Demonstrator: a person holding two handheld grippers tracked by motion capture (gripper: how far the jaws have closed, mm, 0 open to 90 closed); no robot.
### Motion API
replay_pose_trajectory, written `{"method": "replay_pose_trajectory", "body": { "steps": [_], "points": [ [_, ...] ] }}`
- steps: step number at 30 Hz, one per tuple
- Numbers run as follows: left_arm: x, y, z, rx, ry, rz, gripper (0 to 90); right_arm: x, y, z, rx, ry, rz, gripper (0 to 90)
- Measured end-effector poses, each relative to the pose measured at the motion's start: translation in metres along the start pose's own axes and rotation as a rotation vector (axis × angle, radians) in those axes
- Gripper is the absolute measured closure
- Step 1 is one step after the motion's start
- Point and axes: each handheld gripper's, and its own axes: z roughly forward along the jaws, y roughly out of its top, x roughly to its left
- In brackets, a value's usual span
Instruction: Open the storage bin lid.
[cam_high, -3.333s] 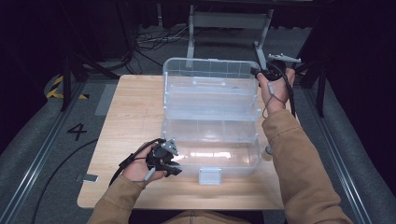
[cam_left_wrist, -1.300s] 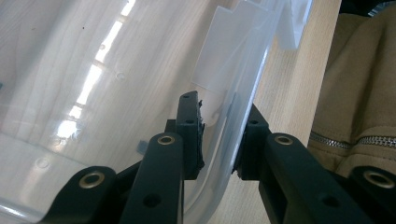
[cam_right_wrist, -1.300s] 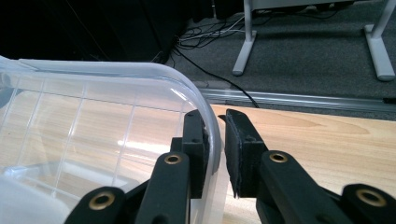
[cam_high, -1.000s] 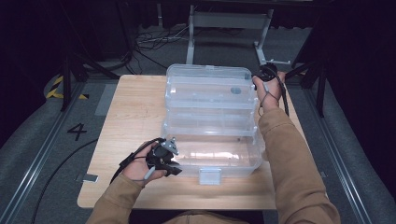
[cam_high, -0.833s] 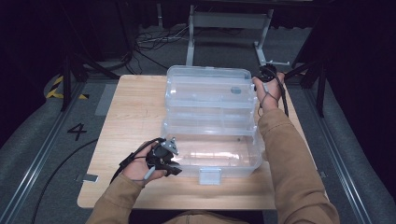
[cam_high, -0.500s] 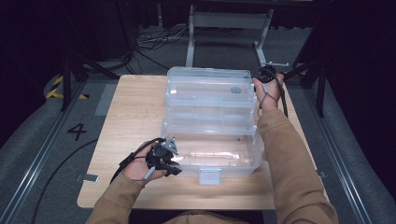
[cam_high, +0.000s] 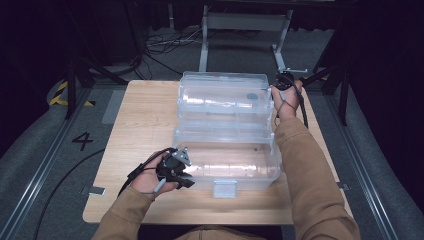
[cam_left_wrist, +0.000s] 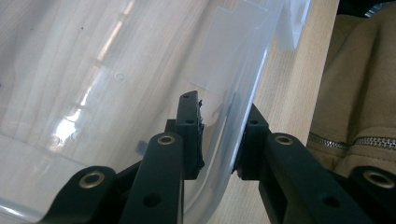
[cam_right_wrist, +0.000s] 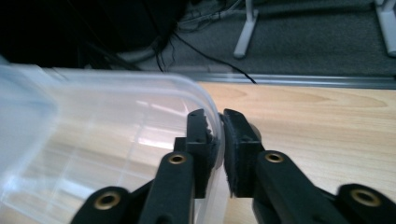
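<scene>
High view, lower centre of the frame: the left gripper (cam_high: 172, 170) sits at the near left corner of the clear plastic bin (cam_high: 227, 160) on the wooden tabletop (cam_high: 140, 125). Left gripper view shows its fingers (cam_left_wrist: 190, 135) closed on the bin's wall, one inside and one outside. Farther up, the bin's hinged lid (cam_high: 222, 95) stands over the back. At upper right the right gripper (cam_high: 285, 81) pinches the lid's curved edge (cam_right_wrist: 205, 105), fingers (cam_right_wrist: 201, 140) nearly together

Lab: floor rails (cam_high: 35, 187), cables (cam_high: 160, 42), dark surround.
</scene>
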Motion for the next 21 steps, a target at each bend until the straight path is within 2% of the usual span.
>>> {"method": "replay_pose_trajectory", "body": {
  "steps": [1,3,9,12,13,15,18,21],
  "points": [
    [0.0,0.0,0.0,0.0,0.0,-0.002,76.0,-0.001,0.001,-0.001,0.009,0.012,0.015,82.7],
    [0.0,0.0,0.0,0.0,-0.001,-0.003,75.9,-0.002,0.001,-0.001,0.013,0.015,0.011,82.5],
    [0.0,0.0,0.0,0.001,-0.001,-0.006,75.9,0.001,0.002,-0.001,0.01,0.005,-0.027,81.5],
    [0.0,0.0,0.0,0.0,-0.002,-0.007,75.9,0.001,0.002,-0.002,0.01,0.006,-0.037,75.2],
    [0.0,0.0,0.0,0.0,-0.002,-0.006,75.8,0.001,0.003,-0.004,0.001,-0.007,-0.053,70.1],
    [0.001,0.0,0.0,-0.001,-0.004,-0.007,75.7,0.001,0.003,-0.005,0.002,-0.01,-0.065,68.5],
    [0.001,0.001,0.0,-0.001,-0.007,-0.016,75.5,0.004,0.004,-0.012,-0.006,-0.001,-0.1,63.7],
    [0.002,0.001,-0.001,0.002,-0.018,-0.044,74.8,0.006,0.006,-0.022,-0.019,0.018,-0.119,58.6]
  ]
}}
